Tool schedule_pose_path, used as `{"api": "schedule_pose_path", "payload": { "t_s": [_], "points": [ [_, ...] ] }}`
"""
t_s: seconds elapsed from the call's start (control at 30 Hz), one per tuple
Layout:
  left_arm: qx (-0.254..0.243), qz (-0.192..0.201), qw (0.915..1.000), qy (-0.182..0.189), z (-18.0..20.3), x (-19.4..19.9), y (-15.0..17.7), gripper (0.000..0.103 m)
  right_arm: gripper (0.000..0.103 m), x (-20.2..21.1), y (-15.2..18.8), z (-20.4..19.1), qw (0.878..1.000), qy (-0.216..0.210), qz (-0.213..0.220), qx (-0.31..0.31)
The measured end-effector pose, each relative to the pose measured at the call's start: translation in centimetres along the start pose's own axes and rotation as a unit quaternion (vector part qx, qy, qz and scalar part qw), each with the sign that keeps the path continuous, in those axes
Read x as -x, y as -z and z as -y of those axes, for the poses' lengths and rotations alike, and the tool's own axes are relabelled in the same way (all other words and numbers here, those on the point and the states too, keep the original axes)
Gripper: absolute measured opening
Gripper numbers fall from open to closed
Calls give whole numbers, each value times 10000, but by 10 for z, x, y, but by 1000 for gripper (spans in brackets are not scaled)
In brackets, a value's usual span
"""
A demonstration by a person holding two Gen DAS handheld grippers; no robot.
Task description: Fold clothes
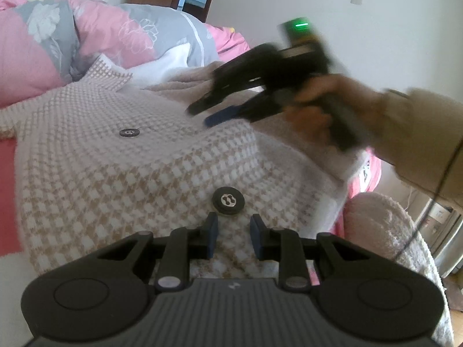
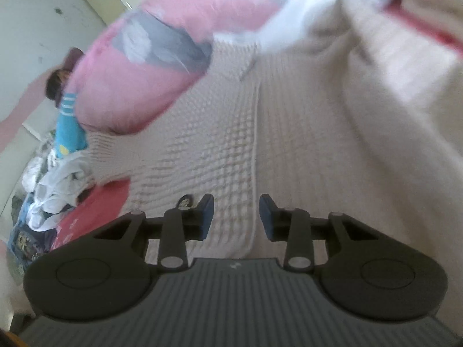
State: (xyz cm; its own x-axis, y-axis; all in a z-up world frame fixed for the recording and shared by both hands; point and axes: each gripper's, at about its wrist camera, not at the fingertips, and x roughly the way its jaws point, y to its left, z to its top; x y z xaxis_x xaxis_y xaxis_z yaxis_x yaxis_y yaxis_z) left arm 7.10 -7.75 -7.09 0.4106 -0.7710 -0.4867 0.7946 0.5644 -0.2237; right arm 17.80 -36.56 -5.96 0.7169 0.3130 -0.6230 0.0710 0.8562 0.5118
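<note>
A houndstooth coat (image 1: 121,173), woven in tan and white checks with a nubbly, raised texture, lies spread over the bed, front side up, two round dark metal-centred buttons on it: one button (image 1: 228,201) just ahead of the left gripper (image 1: 233,238), a second button (image 1: 130,132) farther off toward the collar. The buttons line up along the coat's long axis, which runs away from the left camera toward a pointed lapel (image 1: 111,70) near the quilt. A plush beige lining (image 1: 185,79), soft and fleecy, shows at the far edge of the coat. The left gripper hovers low over the check cloth, its blue-padded jaws apart with nothing between them. The right gripper (image 1: 207,114), motion-blurred, is held in a hand (image 1: 312,107) with a beige sleeve (image 1: 419,141) above the coat's far right part; in its own view its jaws (image 2: 236,217) stand apart and empty over the check weave, a straight seam (image 2: 256,144) running away between them. The bed carries a puffy pink and grey floral quilt (image 1: 58,37), a red sheet (image 1: 7,190) beneath the coat, and white walls behind. In the right view a heap of clothes (image 2: 55,190) lies at the left.
</note>
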Motion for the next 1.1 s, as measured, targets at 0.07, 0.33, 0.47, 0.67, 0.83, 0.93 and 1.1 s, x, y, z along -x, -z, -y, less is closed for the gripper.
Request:
{"api": "schedule_pose_path", "payload": {
  "t_s": [0.07,0.33,0.47,0.67,0.83,0.93,1.1],
  "points": [
    [30,10,10000,43,-2,0,0,26,34,-24,-10,1,9995,152,-271,15],
    [205,-7,9996,192,-8,-2,-1,26,3,-51,-14,-19,9959,274,-550,665],
    [192,-4,9996,198,-9,-3,-1,26,2,-45,-21,-30,9945,279,-103,1001],
    [174,-1,9996,209,-9,-2,-1,26,2,-62,-22,-41,9822,673,34,1755],
    [149,13,9997,206,-9,-2,-1,26,4,-77,-13,-34,9751,863,-37,2041],
    [118,25,9997,193,-9,-3,0,26,16,-68,-18,-33,9775,945,11,1885],
    [141,40,9996,221,-11,-4,1,26,19,-24,-17,-41,9792,968,334,1751]
  ]
}}
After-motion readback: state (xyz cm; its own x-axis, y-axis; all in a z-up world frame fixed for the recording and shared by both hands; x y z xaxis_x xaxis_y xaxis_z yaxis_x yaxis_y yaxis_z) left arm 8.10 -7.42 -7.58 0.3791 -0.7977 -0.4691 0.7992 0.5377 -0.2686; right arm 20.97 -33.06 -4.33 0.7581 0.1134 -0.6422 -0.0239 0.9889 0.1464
